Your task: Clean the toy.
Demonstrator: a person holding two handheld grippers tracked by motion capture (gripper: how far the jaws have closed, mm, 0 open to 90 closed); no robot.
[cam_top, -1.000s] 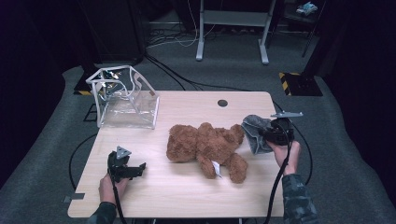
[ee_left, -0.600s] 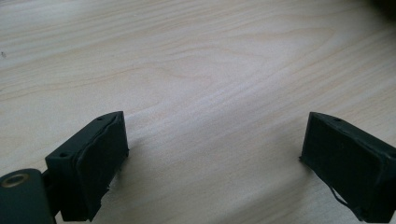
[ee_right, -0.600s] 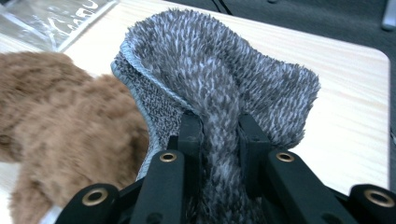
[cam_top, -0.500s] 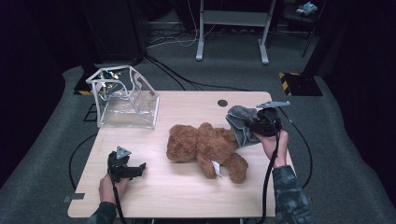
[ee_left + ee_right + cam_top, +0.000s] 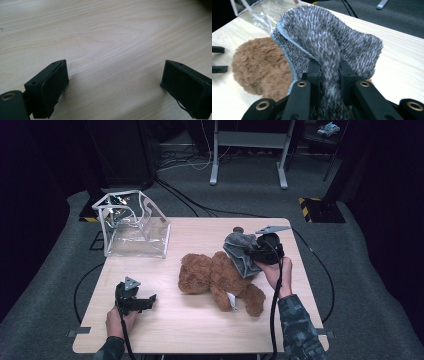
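The right tool (image 5: 252, 254), pinching the grey cloth (image 5: 329, 47), has carried it over the teddy bear (image 5: 215, 275), likely to cover it; left tool (image 5: 113, 86) rests spread

Grey cloth (image 5: 329, 47) – fuzzy, flecked knit w/ a stitched hem, pinched in the matt black plastic of the right gripper (image 5: 329, 75). Teddy bear (image 5: 215, 275) – shaggy brown plush. Table (image 5: 105, 32): pale wood, smooth, satin, visible grain. Bag (image 5: 135, 232): clear glossy plastic, crinkled, white trim. Left gripper (image 5: 115, 82) pads matt black, rubbery-looking
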